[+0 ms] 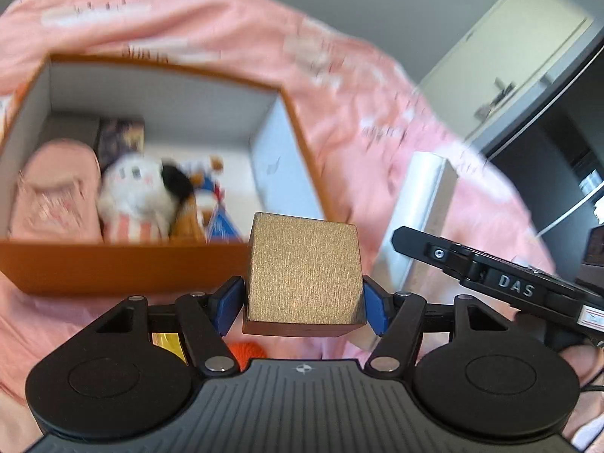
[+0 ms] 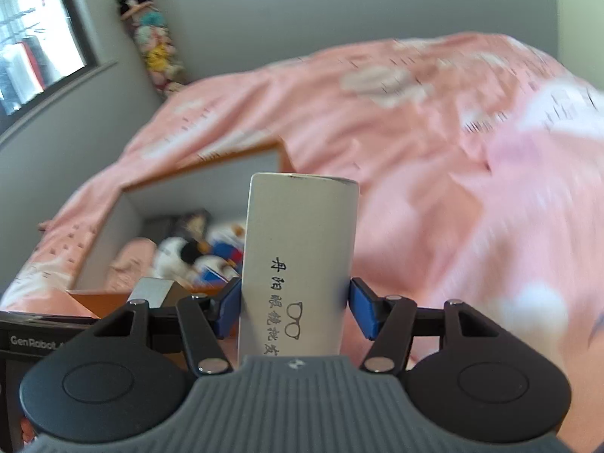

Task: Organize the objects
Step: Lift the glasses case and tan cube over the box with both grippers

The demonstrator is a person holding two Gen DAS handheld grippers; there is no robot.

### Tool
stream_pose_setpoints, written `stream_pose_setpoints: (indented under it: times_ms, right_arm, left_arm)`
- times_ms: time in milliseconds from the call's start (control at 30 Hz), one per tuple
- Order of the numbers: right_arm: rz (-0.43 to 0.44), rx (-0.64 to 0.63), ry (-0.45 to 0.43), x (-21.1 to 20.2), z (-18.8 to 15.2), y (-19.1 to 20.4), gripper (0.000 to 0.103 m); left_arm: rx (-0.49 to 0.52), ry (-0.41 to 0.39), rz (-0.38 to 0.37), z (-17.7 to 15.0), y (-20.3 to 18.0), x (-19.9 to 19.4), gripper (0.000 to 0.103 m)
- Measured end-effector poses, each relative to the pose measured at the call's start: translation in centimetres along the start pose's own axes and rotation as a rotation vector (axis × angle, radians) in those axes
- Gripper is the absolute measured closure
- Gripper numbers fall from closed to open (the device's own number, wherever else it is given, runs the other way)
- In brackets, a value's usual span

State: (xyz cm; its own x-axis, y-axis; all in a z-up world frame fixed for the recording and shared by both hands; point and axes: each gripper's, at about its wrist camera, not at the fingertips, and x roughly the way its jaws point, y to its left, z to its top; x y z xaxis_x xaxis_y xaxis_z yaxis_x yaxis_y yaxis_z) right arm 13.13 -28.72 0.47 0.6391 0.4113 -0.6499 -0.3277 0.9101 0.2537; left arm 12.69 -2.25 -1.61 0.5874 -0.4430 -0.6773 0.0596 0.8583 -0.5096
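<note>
My left gripper [image 1: 304, 304] is shut on a gold-brown cube box [image 1: 304, 275], its blue pads pressing both sides. It hangs in front of the near wall of an orange storage box [image 1: 113, 268] that lies on the pink bedspread. Inside the orange box are a white plush toy [image 1: 132, 192], a pink fabric item [image 1: 56, 188] and a blue packet. My right gripper [image 2: 294, 311] is shut on a silver glasses case [image 2: 298, 264] printed with black characters and a glasses drawing. The orange storage box [image 2: 98, 298] lies to its lower left. The glasses case [image 1: 422, 211] and the right gripper's body also show in the left wrist view.
The pink bedspread [image 2: 415, 151] covers the bed all around. An orange ball [image 1: 247, 351] and a yellow item lie under my left gripper. A tall tube of plush toys [image 2: 151, 34] leans in the corner by the window. A dark cabinet [image 1: 547, 132] stands to the right.
</note>
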Motion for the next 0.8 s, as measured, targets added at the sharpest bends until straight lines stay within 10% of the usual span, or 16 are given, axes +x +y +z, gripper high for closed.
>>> stream_pose_setpoints:
  times_ms: [333,800]
  right_arm:
    - [0.035,-0.209,-0.08,3.4,7.5,6.7,0.041]
    - [-0.156,-0.442,0.173,13.6,5.2,9.6,0.041]
  left_arm:
    - [-0.069,-0.178,0.063,5.5,4.2,-2.5,0.028]
    - [-0.147,-0.141,0.038,6.6,8.2,-0.4,0.028]
